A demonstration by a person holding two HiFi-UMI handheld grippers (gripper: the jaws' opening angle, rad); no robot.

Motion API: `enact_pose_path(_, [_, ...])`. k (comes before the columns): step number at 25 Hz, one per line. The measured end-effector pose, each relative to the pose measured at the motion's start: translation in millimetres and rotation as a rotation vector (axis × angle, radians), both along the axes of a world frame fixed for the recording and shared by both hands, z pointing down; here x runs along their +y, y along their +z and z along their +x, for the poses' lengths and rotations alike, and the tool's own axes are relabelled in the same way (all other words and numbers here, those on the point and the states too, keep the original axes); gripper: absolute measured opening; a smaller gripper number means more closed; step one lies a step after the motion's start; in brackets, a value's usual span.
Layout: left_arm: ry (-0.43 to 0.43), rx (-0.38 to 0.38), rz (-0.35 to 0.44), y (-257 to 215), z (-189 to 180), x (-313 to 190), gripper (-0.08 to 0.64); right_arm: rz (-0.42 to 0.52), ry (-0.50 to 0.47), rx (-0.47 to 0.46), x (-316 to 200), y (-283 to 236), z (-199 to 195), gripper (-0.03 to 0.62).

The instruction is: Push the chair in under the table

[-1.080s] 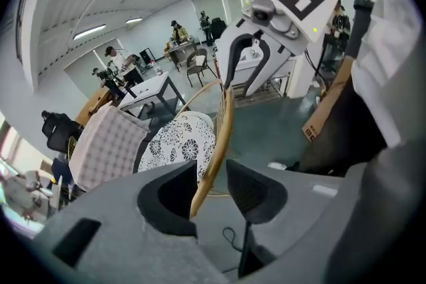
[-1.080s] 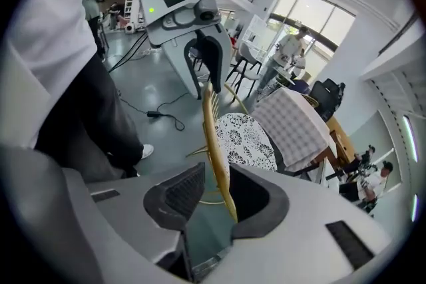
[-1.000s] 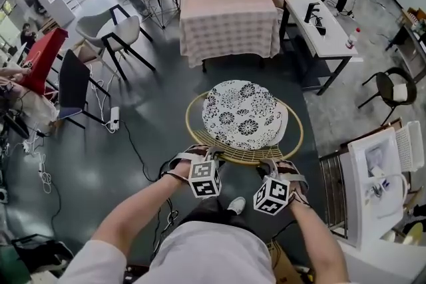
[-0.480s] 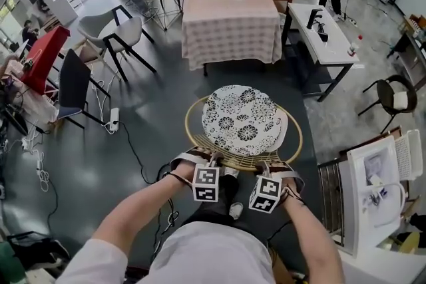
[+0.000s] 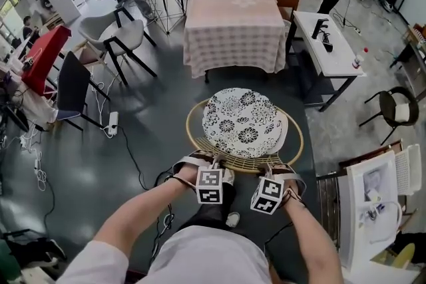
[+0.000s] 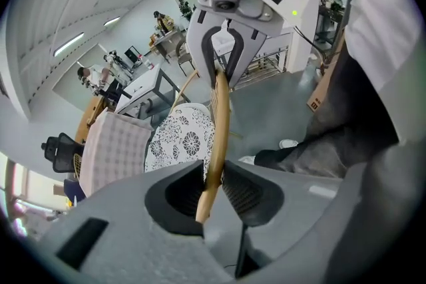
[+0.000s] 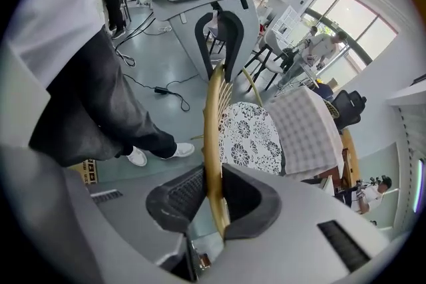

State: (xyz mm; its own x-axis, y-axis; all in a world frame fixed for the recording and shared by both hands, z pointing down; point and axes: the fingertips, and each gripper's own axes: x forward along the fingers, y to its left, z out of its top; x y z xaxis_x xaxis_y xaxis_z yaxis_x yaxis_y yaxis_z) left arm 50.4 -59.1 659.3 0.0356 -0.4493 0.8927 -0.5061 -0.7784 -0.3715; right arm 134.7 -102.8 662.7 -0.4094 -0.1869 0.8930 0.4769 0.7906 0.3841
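Left claw (image 6: pixel 212 191) and right claw (image 7: pixel 213 199) clamp the rim (image 5: pixel 239 163); pushing unevenly, we may perhaps snag the chair (image 5: pixel 243 123) beneath the draped bench (image 5: pixel 233 16).

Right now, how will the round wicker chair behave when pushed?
Probably light: the round tan wicker chair is open rodwork. Its rim looks stiff in the left gripper and right gripper jaws. The black-and-white floral cushion might shift.

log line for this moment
left gripper: shut on chair rim | right gripper: shut on chair rim | chair: not yet under table
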Motion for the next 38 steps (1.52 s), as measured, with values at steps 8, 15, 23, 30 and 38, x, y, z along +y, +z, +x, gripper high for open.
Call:
enact_pose_path(8, [-0.019,0.015,0.002,0,-28,-53,0.087,-0.01,0.02,-0.013,-59,-3,-34,0.06])
enact_pose_path(15, [-0.026,0.034,-0.009,4,-56,-106,0.084,-0.006,0.022,0.002,-117,3,-66,0.063])
enact_pose_path(23, [-0.061,0.06,-0.019,4,-107,-165,0.084,0.004,0.006,0.034,-178,1,-119,0.063])
enact_pose_path(30, [-0.076,0.07,-0.037,7,-155,-211,0.086,-0.009,0.031,0.038,-223,3,-166,0.064])
enact_pose_path(38, [-0.113,0.041,-0.043,9,-194,-244,0.087,-0.009,0.021,0.029,-255,4,-204,0.063])
